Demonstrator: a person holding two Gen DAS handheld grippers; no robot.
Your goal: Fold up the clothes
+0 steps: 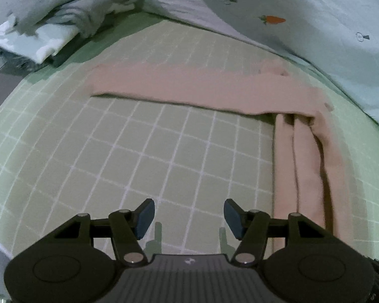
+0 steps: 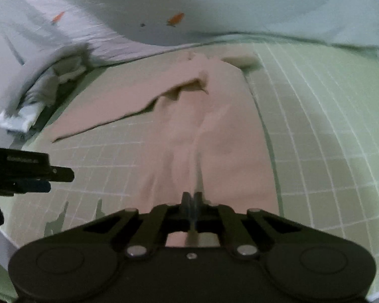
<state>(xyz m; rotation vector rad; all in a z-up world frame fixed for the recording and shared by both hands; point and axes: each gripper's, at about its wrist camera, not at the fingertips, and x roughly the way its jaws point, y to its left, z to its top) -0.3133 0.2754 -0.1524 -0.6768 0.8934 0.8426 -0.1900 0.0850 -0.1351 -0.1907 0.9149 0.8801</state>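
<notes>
A pink garment lies on a green checked sheet, one long part stretched across the far side and another part running down the right. My left gripper hovers open over bare sheet, left of that nearer part, holding nothing. In the right wrist view the same pink garment runs away from me, a sleeve-like strip angling to the left. My right gripper is shut on the garment's near edge, the cloth pinched into a ridge. The left gripper shows at the left edge.
A pale quilt with carrot prints bunches along the far side. A stack of folded grey and white cloth sits at the far left, also seen as a folded pile in the right wrist view. The sheet's edge falls away at the near left.
</notes>
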